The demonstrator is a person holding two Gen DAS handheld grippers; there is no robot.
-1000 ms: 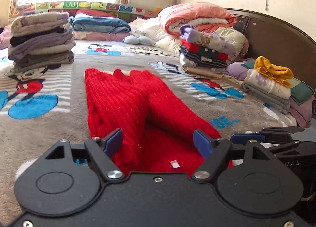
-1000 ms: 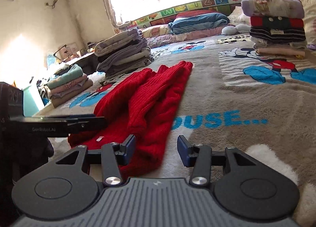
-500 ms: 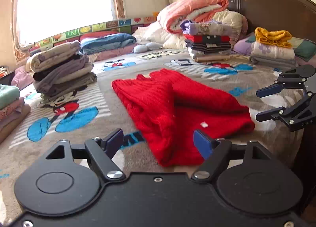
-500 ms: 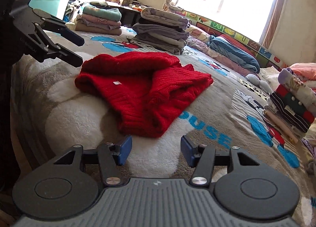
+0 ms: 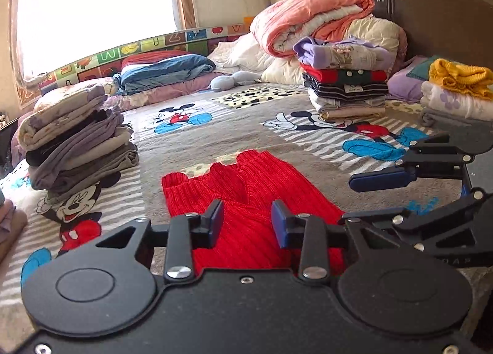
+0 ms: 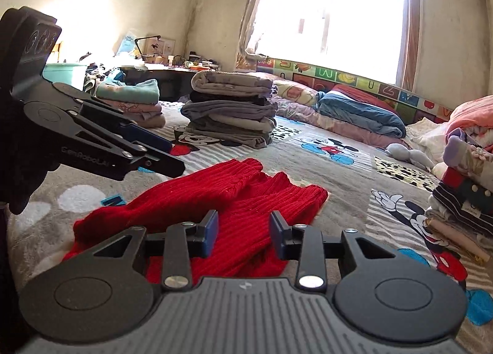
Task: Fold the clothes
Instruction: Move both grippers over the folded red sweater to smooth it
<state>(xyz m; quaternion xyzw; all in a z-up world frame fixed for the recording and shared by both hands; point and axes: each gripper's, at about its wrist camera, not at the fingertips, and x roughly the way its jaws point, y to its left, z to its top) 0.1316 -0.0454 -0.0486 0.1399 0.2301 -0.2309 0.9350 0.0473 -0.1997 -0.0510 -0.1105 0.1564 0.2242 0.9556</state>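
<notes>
A folded red knit sweater [image 5: 246, 190] lies on the grey cartoon-print blanket [image 5: 215, 138] of the bed. My left gripper [image 5: 248, 223] hovers over its near end. The jaws are closing, with a gap still between the blue pads and nothing pinched. My right gripper [image 6: 243, 233] hangs over the same sweater [image 6: 234, 196] from the other side, its jaws closing too and empty. Each gripper shows in the other's view: the right gripper [image 5: 363, 198] at the right edge, the left gripper [image 6: 175, 158] at the left, both just above the cloth.
Stacks of folded clothes ring the sweater: a grey stack [image 5: 77, 138], a striped stack [image 5: 345, 92] and a yellow-topped stack [image 5: 456, 88]. Rolled quilts [image 5: 314, 18] lean on the dark headboard [image 5: 437, 18]. A teal-topped stack [image 6: 129, 98] and a cluttered desk [image 6: 172, 67] stand at the far left.
Both grippers' jaws have narrowed. Both views have swung, and the grippers now sit closer together over the sweater's near end. The sweater lies as before.
</notes>
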